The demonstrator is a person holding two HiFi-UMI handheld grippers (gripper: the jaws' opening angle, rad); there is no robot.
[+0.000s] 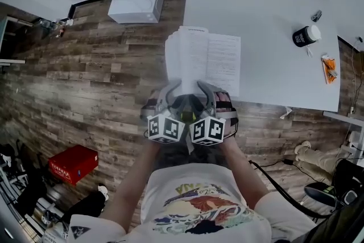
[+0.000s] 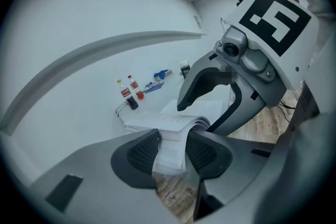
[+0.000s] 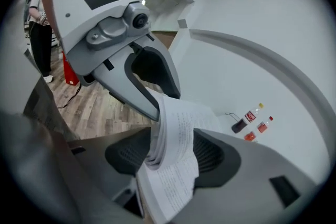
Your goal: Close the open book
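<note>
I see the white worktop [image 1: 267,65] carrying the open book [image 1: 207,62] at its near corner, with the left pages reaching past the edge. My left hand-held gripper [image 2: 172,150] pinches a thick sheaf of its pages between both pads. My right hand-held gripper [image 3: 173,152] stands wide, curled pages loose between its jaws.

Near edge of the book [image 1: 203,62] out of sight, its print illegibly small, table [image 1: 267,37] cropped at top.
</note>
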